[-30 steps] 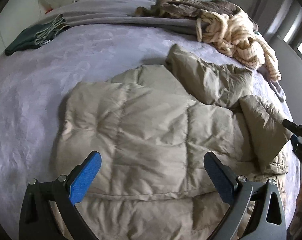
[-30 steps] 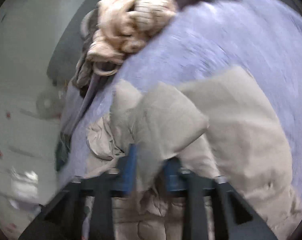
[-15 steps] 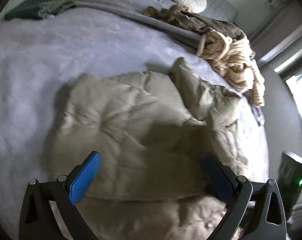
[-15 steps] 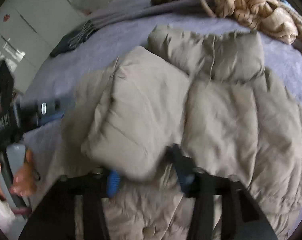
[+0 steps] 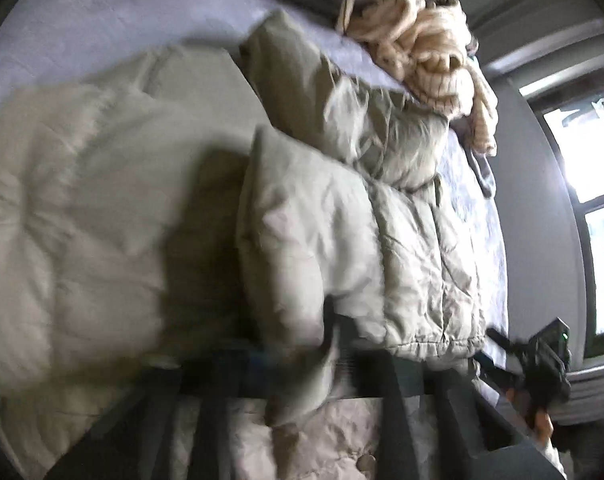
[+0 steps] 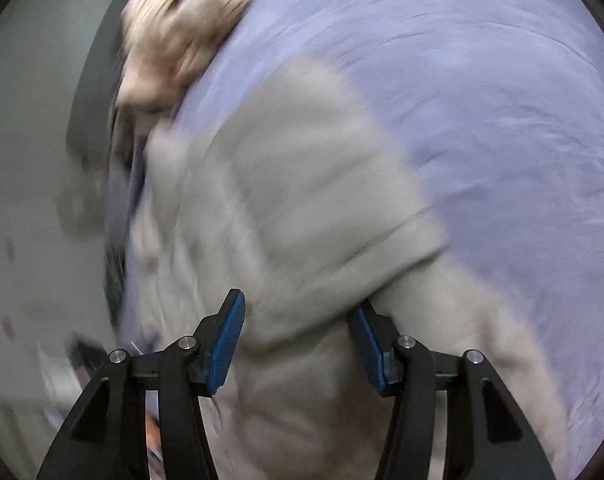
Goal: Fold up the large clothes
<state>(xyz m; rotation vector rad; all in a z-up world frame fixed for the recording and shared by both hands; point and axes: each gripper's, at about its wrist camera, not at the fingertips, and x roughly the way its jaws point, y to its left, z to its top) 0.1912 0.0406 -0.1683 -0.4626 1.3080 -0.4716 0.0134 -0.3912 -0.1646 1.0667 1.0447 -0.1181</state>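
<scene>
The beige puffer jacket [image 5: 114, 208] lies spread on the lavender bedspread [image 5: 102, 28], one sleeve folded across its body, so the fold looks only begun, with the other side and the final halving left. The left gripper [image 5: 302, 364] has just clamped shut on a fold of jacket near the hem. The right gripper [image 6: 298, 340] stands half open, fabric between its blue pads [image 6: 228, 344] but not pinched. No containers show.
</scene>
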